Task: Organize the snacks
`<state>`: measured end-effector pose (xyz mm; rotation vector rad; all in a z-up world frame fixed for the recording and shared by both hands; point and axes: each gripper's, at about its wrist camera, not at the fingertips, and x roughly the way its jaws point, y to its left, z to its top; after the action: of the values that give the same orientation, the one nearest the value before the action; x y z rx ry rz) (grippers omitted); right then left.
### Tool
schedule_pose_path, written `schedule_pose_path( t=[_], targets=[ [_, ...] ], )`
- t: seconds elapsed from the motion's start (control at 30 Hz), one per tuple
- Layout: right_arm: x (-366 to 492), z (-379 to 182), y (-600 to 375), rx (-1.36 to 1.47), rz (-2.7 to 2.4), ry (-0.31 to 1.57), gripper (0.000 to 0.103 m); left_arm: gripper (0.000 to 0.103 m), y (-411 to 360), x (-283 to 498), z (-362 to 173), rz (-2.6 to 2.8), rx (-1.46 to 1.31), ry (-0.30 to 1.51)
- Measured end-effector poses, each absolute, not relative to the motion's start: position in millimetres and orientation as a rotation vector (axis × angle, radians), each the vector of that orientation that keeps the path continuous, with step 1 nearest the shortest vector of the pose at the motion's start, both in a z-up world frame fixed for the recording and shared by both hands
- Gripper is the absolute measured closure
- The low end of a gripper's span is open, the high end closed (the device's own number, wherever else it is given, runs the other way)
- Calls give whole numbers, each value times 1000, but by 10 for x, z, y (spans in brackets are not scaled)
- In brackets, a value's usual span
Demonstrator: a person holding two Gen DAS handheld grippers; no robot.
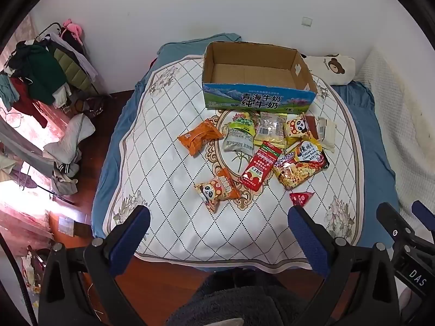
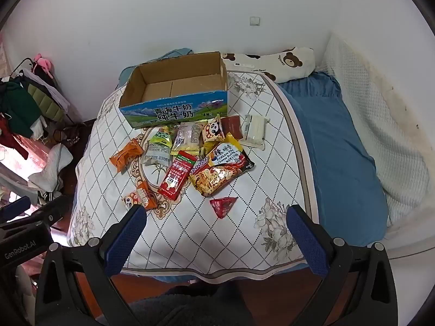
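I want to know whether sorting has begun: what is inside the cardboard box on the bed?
Nothing shows inside the cardboard box: only its bare brown floor. The strip just behind its printed front wall is hidden in both views. The snacks lie on the quilt before it.

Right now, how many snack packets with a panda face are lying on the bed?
2. One panda packet lies nearest the grippers, left of the red sachet. The other panda packet lies just in front of the cardboard box. Overlapping packets may hide more.
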<state>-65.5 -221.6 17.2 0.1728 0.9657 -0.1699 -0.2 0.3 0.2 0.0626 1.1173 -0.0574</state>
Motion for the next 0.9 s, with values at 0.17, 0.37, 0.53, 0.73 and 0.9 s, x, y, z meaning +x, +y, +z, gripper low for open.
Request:
schedule_pose_path(
  t=[0.17,0.37,0.53,0.73,0.9],
  targets=[
    [-676,212,-2209,173,-173,957,0,0,-11,-3,-10,-54,68,1121],
    [-705,269,-2187,188,-161,957,0,0,-9,-12,-1,-55,63,1127],
    [-717,275,-2225,201,-149,956,0,0,-20,-38,17,-53,64,1127],
    [-728,276,-2241,202,-154,952,0,0,-11,-75,4,-64,58,1126],
    [-719,284,-2239,195,-155,950,0,0,-26,-57,15,-72,58,1136]
  ],
)
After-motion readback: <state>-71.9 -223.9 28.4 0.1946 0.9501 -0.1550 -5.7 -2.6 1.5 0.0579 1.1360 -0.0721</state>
